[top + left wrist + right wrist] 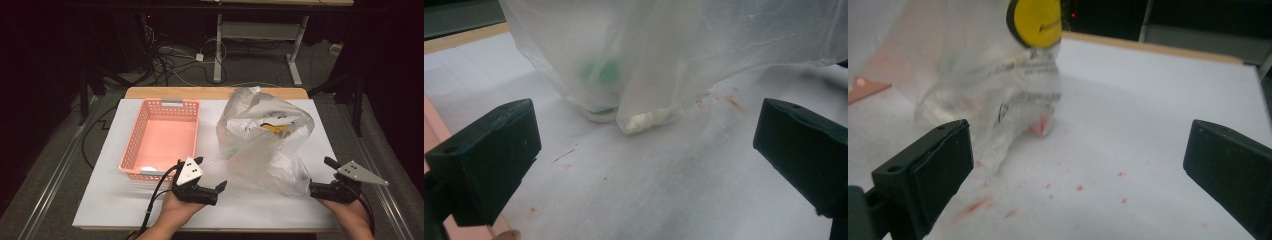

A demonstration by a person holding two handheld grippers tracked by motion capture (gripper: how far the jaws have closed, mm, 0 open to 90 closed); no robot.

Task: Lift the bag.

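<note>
Lying between both open, empty tools (210, 175) (320, 176), the plastic bag (262, 135) touches neither.

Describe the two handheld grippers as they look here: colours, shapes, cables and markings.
The left gripper and right gripper are both black, each with two blocky, squared jaws. Each carries a grey three-cornered plate on top, marked with small dark dots. A black cable trails from the left gripper toward the table's near edge. No sleeves are visible on the forearms.
</note>
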